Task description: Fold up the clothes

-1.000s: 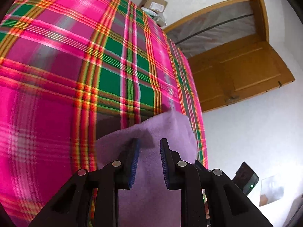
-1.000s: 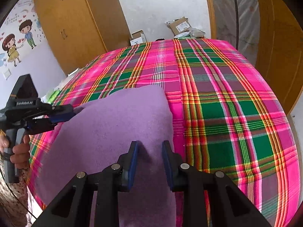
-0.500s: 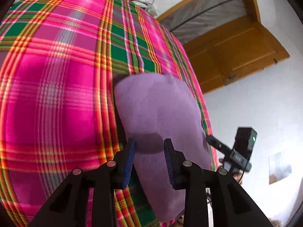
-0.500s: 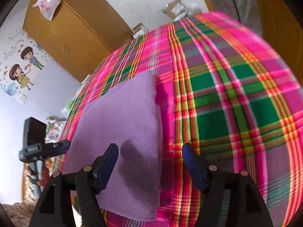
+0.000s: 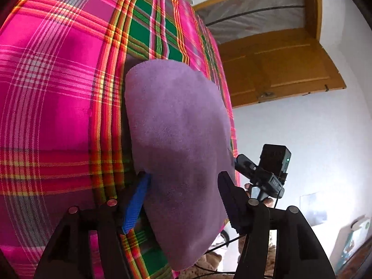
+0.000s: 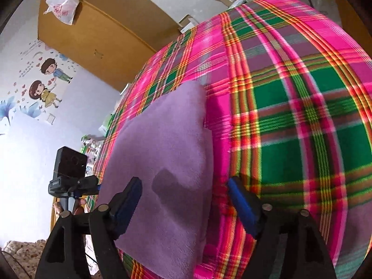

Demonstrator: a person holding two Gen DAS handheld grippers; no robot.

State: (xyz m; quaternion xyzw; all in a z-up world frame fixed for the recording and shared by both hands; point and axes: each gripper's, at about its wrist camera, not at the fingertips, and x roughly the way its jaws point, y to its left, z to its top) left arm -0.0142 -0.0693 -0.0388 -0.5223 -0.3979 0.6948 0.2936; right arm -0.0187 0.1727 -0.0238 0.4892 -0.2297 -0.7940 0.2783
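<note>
- On the pink-and-green plaid bedspread (image 5: pixel 58 97), a folded purple fleece cloth (image 5: pixel 176 139) lies flat near the bed's edge.
- Left gripper (image 5: pixel 183 200) hovers over the cloth's near end, jaws spread wide, gripping nothing.
- Right gripper (image 6: pixel 183 200) sits over the cloth's right edge, jaws likewise wide apart and empty.
- Beyond the bed stand a wooden wardrobe (image 6: pixel 100 34) and a wooden door (image 5: pixel 279 67).
- Cartoon wall stickers (image 6: pixel 46 79) decorate the wall.

My left wrist view looks along its tongs (image 5: pixel 183 200) from close above the bed (image 5: pixel 46 93), facing the door (image 5: pixel 279 69). My right wrist view, equally near, faces the wardrobe (image 6: pixel 97 37). Both share the purple cloth (image 5: pixel 176 127) and plaid cover.
</note>
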